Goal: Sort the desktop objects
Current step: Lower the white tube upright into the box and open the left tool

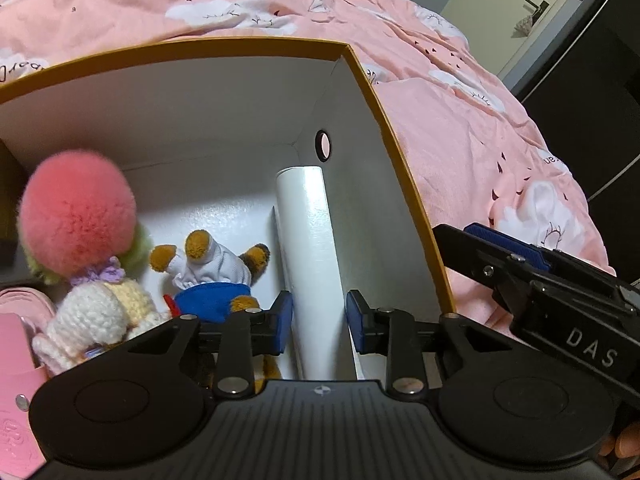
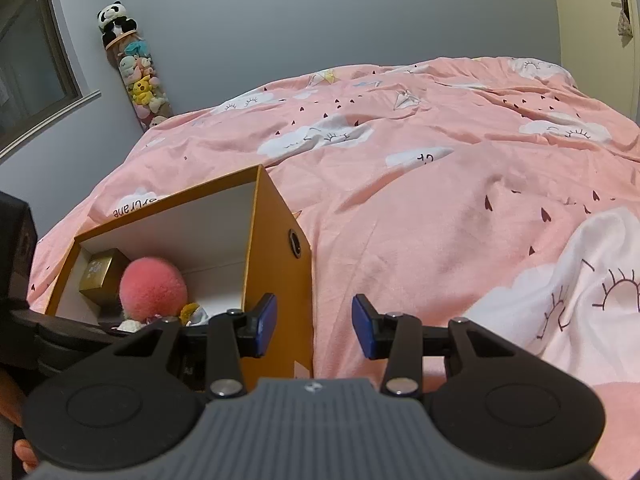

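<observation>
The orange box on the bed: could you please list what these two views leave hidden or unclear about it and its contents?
- White tube, left wrist view: its lower end is hidden behind the left gripper, so pad contact is unclear.
- Plush bear, left wrist view: its head is covered by the gripper body.
- Gold cube, right wrist view: its markings are too small to read.
- Orange box, both views: its near side is cut off by the grippers.

I see a bed under a pink cloud-print duvet [image 2: 440,184], a grey-blue wall [image 2: 240,40] behind it, a dark window [image 2: 28,52] left, a cream door [image 2: 596,20] right
</observation>
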A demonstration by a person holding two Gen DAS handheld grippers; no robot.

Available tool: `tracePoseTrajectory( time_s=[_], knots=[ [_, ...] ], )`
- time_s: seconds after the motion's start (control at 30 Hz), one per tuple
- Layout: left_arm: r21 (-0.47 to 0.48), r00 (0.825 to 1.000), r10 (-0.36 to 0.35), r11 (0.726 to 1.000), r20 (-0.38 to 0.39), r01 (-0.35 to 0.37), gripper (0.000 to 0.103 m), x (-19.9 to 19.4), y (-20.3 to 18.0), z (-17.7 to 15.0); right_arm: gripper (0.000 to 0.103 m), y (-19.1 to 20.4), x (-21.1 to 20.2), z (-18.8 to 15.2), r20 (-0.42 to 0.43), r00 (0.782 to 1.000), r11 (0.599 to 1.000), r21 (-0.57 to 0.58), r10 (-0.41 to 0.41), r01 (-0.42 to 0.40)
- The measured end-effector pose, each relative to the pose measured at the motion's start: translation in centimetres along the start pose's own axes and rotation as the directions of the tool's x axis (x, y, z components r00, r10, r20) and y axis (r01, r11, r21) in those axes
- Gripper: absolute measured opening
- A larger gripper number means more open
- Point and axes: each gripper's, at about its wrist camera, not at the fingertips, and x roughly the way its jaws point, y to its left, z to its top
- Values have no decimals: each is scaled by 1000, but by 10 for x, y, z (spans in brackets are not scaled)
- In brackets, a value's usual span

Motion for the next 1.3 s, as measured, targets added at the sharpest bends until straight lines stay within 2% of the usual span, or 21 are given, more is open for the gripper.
tracePoseTrajectory(
  time_s=[0.2, 0.33, 0.47, 0.53, 0.73, 0.83, 0.97, 1.03, 1.17, 1.3],
  knots=[
    [-31, 1000, -6, 999, 0, 6, 30, -1, 9, 0, 45, 1, 0, -1, 1, 1000, 1000, -4, -1, 1],
    [54, 995, 96, 994, 13, -96, 27, -6, -4, -2, 45, 1, -1, -1, 2, 1000, 1000, 0, -3, 3],
    [81, 993, 118, 990, 13, -119, 27, -5, -10, -3, 45, 1, -1, -1, 2, 1000, 1000, -2, -3, 3],
    [60, 995, 103, 993, 4, -103, 26, -3, -7, -1, 45, 1, 0, 0, 3, 1000, 1000, -3, -1, 1],
    [-58, 1000, -2, 998, -14, 1, 26, 1, 15, 2, 45, 1, 0, 0, 3, 1000, 1000, -4, -2, 2],
    [-131, 997, -76, 989, -28, 72, 26, 8, 26, 2, 45, 1, -1, 0, 3, 1000, 1000, -4, -2, 2],
    [-205, 991, -131, 971, -32, 122, 26, 12, 42, 1, 45, 0, 0, 0, 2, 1000, 1000, -3, -2, 2],
    [-186, 993, -109, 977, -38, 100, 25, 11, 38, 3, 45, 1, 0, 0, 1, 1000, 1000, -5, -3, 3],
    [-59, 1000, 11, 998, -25, -12, 25, 5, 13, 3, 45, 0, -1, 0, 4, 1000, 1000, -4, -5, 5],
    [-10, 1000, 18, 1000, 4, -18, 25, -4, 3, 1, 45, 0, -1, -1, 4, 1000, 1000, -4, -5, 5]
  ],
)
